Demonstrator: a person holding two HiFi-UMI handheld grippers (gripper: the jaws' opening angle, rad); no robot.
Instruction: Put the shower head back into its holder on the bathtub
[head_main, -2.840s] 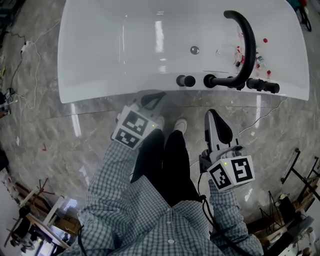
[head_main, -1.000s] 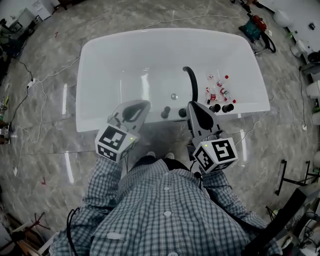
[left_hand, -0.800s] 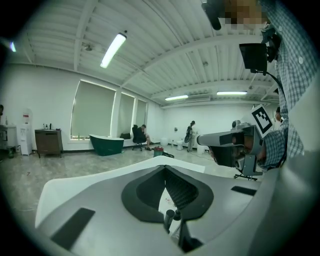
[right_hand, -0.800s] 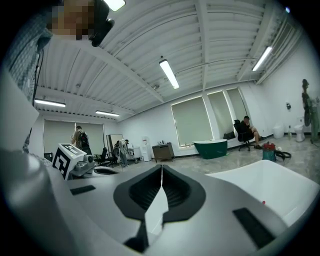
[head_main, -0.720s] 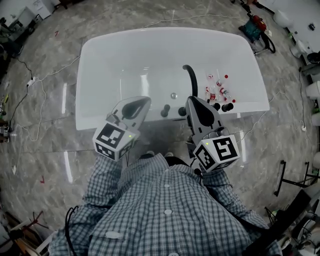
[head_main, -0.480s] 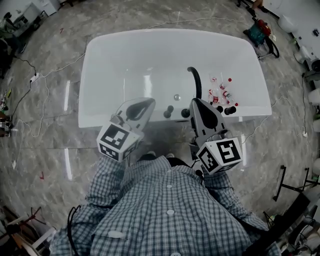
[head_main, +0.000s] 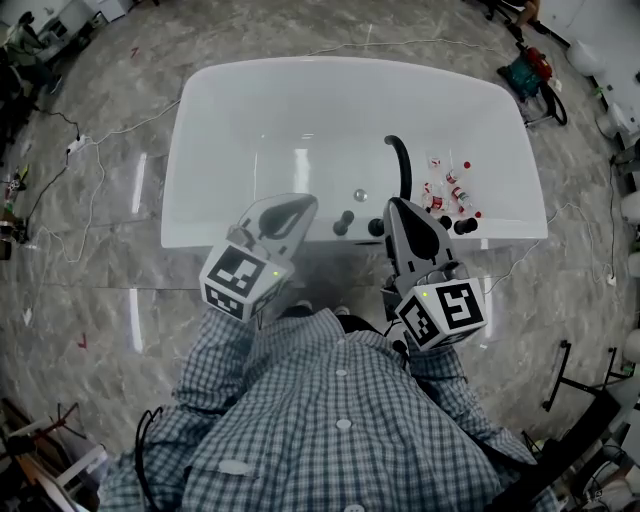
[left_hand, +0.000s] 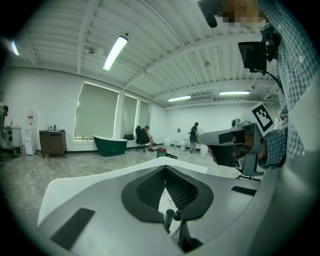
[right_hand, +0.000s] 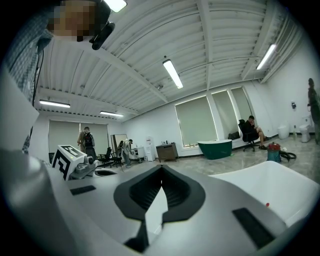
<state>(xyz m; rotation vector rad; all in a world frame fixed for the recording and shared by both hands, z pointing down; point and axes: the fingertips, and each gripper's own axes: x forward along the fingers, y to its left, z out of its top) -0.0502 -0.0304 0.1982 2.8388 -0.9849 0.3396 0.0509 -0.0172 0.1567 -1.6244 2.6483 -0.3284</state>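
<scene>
Both jaw pairs are closed and empty: left gripper (head_main: 298, 208) and right gripper (head_main: 398, 208) point at the near rim of the glossy white bathtub (head_main: 190, 215). The black stick-shaped shower head (head_main: 463, 226) seems to lie along that rim, right of the curved black spout (head_main: 401, 165), with its long axis along the rim. It's ahead-right of the right gripper, so that hand is nearer. Too small to tell if it's seated.

Bathtub (head_main: 200, 150): stands on the floor (head_main: 90, 300), straight ahead of the person.
- Near rim, left to right: two knobs (head_main: 345, 222), spout (head_main: 402, 165) arching into the tub, shower head (head_main: 462, 226).
- Inside: drain (head_main: 360, 195) left of the spout, small bottles (head_main: 450, 190) right of it.
- Left claw (head_main: 303, 205) and right claw (head_main: 396, 205): side by side over the near rim.
- Cable (head_main: 100, 170): on the floor, left of the tub.
</scene>
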